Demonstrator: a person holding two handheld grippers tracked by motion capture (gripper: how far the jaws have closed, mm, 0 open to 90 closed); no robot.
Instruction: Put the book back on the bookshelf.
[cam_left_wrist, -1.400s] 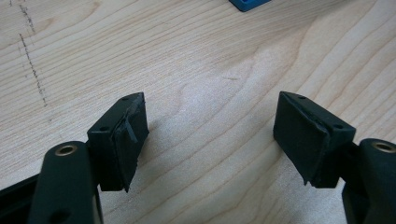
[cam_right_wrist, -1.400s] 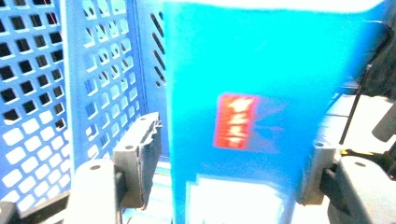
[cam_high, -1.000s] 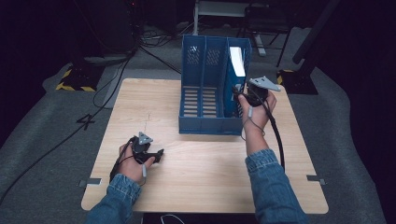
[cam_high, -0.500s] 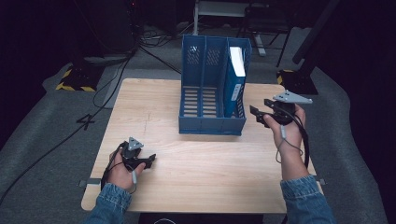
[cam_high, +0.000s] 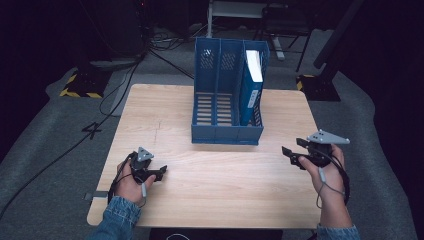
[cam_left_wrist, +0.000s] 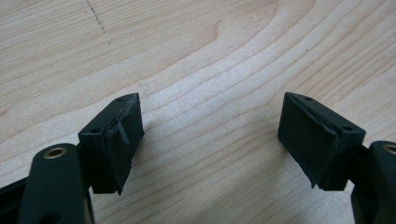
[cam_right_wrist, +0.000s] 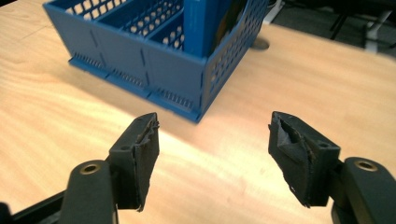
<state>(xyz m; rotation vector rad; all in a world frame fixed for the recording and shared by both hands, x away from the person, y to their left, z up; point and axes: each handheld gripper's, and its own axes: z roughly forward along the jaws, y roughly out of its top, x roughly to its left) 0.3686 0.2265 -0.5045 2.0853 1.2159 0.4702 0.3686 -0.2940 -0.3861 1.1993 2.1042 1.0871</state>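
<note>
A blue three-slot file rack (cam_high: 227, 100) stands upright at the middle back of the wooden table (cam_high: 165, 115). A blue book with white page edges (cam_high: 251, 85) stands in its right slot. My right gripper (cam_high: 291, 155) hovers near the table's right edge, in front of and right of the rack, and points left. It is open and nothing is between its jaws (cam_right_wrist: 212, 135); ahead of them are the rack (cam_right_wrist: 154, 60) and the book (cam_right_wrist: 205, 23). My left gripper (cam_high: 161, 172) rests low at the near left, open over bare wood (cam_left_wrist: 210, 121). Its jaws have just been opening, with nothing between them.
Black cables trail across the grey floor at the left (cam_high: 100, 115). A yellow-and-black striped base (cam_high: 80, 85) sits behind the table's left corner. Dark stands and chair legs (cam_high: 280, 30) stand behind the rack.
My right gripper has drawn back from the rack's right slot toward the near right of the table. The book stays in the rack. The left hand has barely shifted.
</note>
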